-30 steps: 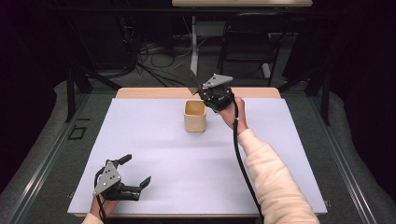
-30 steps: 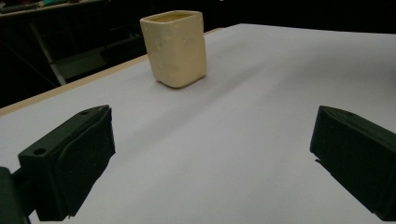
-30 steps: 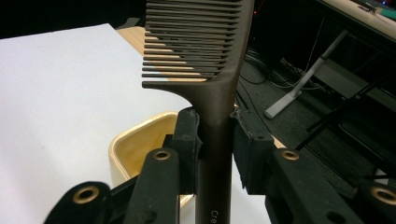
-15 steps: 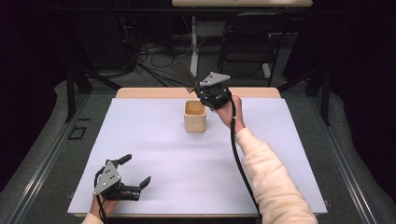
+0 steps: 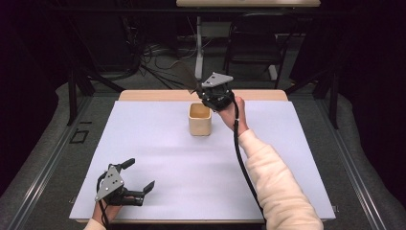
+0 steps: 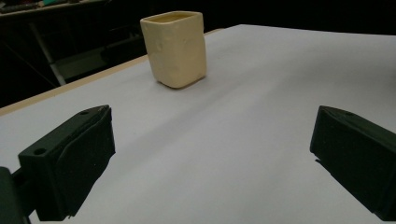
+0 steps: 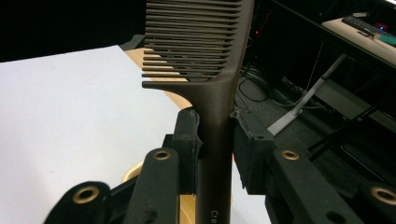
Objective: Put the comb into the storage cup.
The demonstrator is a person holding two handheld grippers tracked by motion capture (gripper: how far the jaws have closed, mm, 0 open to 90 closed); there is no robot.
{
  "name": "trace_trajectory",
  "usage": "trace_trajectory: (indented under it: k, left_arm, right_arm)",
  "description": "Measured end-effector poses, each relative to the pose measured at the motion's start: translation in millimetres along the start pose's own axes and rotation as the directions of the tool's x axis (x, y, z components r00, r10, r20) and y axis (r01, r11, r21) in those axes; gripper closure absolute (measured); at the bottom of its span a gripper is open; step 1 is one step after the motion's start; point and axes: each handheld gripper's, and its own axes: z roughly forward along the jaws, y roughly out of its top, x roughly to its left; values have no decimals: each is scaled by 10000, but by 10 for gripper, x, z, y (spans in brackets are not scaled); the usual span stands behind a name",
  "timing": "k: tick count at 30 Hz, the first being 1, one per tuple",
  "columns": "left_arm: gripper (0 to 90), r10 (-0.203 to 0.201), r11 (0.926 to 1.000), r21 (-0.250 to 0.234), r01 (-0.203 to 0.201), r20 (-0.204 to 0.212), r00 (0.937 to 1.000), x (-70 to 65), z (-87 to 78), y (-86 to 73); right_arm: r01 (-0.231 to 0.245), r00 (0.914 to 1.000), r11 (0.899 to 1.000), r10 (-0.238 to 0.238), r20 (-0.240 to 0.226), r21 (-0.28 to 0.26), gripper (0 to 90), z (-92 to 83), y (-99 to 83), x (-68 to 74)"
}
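The right gripper, above the cup near the tabletop's far edge, has its jaws clamped on a comb, handle end cut off. The left gripper, at the near-left corner, has its jaws wide apart, empty.

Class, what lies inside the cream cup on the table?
The cream cup shows a bare inner wall near its rim; its bottom is hidden. The right gripper holds the brown comb above it.
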Motion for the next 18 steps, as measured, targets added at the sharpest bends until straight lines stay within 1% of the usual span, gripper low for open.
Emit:
trace_trajectory:
  k: [4,8,18]
  left_arm:
    - [0,-3,10000,-6,3,-5,10000,2,-1,-1]
    - [0,-20,10000,-5,20,-15,10000,0,-1,-1]
    - [0,-6,10000,2,6,-8,10000,2,-1,-1]
  right_arm:
    - [1,10000,9999,-2,-19,-139,722,18,4,4]
    - [-118,9999,9997,115,-106,-212,722,37,8,6]
    - [-256,9996,9980,248,-136,-573,722,76,19,11]
